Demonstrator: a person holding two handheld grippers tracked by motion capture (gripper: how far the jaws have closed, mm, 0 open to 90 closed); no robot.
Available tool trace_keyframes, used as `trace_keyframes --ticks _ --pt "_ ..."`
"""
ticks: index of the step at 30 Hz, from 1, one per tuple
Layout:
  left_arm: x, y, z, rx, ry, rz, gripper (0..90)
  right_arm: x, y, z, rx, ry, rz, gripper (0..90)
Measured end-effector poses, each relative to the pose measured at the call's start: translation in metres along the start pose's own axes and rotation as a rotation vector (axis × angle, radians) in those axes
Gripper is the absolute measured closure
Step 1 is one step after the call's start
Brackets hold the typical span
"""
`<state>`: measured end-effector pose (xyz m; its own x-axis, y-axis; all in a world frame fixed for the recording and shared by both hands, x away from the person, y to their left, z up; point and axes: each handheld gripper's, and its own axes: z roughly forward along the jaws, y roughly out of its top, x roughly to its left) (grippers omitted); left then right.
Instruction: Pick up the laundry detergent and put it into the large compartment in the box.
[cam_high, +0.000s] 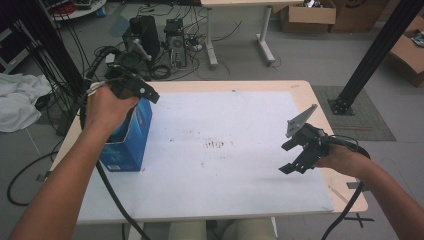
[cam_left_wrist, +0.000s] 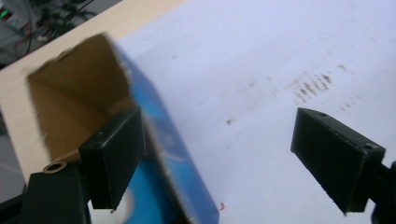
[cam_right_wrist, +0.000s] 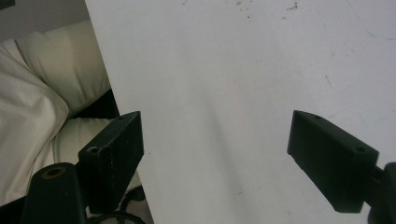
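A blue cardboard box (cam_high: 131, 145) stands upright near the left edge of the white sheet (cam_high: 215, 175), its top open. My left gripper (cam_high: 142, 92) hovers just over the box's top, held in a hand. In the left gripper view the box (cam_left_wrist: 173, 154) shows its brown inside. The near jaw overlaps the opening and the blue side wall lies between the wide jaws of the left gripper (cam_left_wrist: 224, 158), untouched by either pad. My right gripper (cam_high: 289, 157) hangs open over the sheet's right side. Nothing lies between the jaws of the right gripper (cam_right_wrist: 217, 158).
Brown smudges (cam_high: 215, 145) mark the sheet's middle. The wooden table edge (cam_high: 305, 90) borders the sheet. Behind the table are computer towers (cam_high: 150, 35) with cables, cardboard boxes (cam_high: 307, 15) and a black post (cam_high: 370, 55). White cloth (cam_high: 20, 100) lies at the left.
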<state>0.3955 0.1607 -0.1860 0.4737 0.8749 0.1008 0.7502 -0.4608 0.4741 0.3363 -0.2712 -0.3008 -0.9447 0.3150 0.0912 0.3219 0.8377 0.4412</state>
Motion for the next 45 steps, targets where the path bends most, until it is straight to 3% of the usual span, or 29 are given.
trace_keyframes --ticks 8,15,23,27,34,38,45 --pt "-0.046 0.026 0.006 -0.005 -0.072 0.187 18.3 0.001 0.005 0.000 0.000 0.000 0.000 18.4" --pt "-0.072 0.046 0.014 -0.003 -0.143 0.342 18.5 0.003 0.006 -0.001 0.004 0.000 0.000 18.4" --pt "-0.102 0.058 0.031 0.035 -0.190 0.509 18.7 0.002 0.009 -0.002 0.006 -0.001 0.001 18.4" --pt "-0.113 0.061 0.039 0.058 -0.218 0.567 19.0 0.000 0.010 -0.001 0.010 0.001 0.000 18.4" --pt "-0.126 0.064 0.053 0.095 -0.225 0.609 19.0 -0.004 0.011 0.001 0.015 0.006 0.002 18.4" --pt "-0.139 0.063 0.061 0.100 -0.262 0.682 19.0 -0.006 0.011 0.000 0.008 0.006 0.004 18.4" --pt "-0.155 0.062 0.068 0.118 -0.299 0.759 19.9 -0.006 0.009 0.003 0.014 0.012 0.011 18.4"
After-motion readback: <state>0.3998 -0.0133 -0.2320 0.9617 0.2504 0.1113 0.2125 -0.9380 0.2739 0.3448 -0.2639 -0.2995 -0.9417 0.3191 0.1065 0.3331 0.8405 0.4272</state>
